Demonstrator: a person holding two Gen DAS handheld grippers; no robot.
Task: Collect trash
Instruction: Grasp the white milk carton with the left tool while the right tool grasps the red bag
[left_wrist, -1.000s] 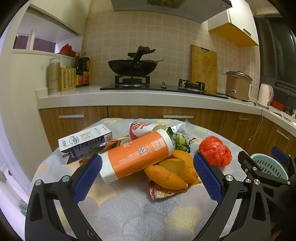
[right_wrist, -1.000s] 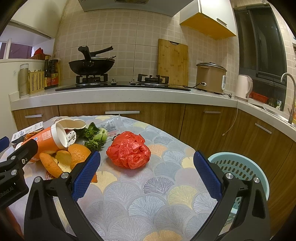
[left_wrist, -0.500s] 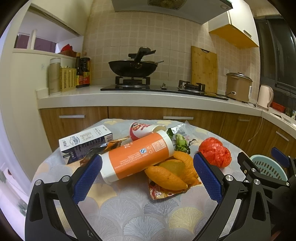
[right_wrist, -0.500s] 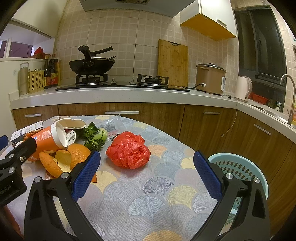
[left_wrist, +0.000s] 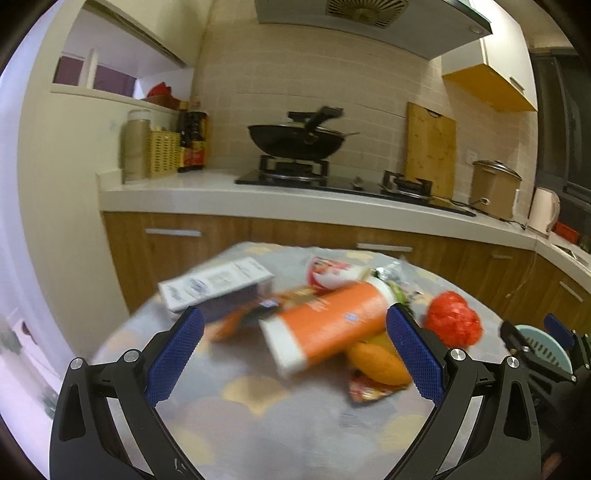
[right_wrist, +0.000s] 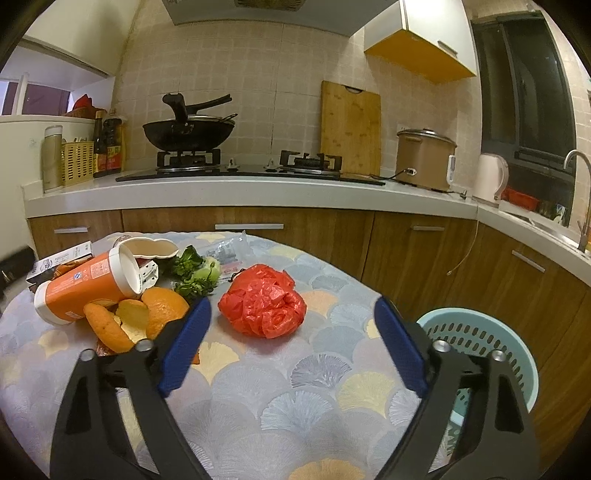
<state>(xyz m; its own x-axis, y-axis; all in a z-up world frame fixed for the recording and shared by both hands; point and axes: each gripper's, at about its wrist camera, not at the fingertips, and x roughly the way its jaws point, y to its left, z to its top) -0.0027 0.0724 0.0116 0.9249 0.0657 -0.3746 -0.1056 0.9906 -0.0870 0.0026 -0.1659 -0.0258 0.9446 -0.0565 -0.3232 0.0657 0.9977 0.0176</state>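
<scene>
A crumpled red plastic bag (right_wrist: 263, 302) lay on the round table's fan-patterned cloth (right_wrist: 295, 387), just ahead of the right gripper (right_wrist: 291, 341), whose ribbed blue pads were closing with nothing between them. Left of the bag sat curled orange peels (right_wrist: 133, 319), leafy greens (right_wrist: 194, 273) and a smooth orange cylinder (right_wrist: 88, 288) on its side. The left gripper (left_wrist: 295, 354) stood spread and empty. A perforated teal basket (right_wrist: 480, 339) waited beside the table.
</scene>
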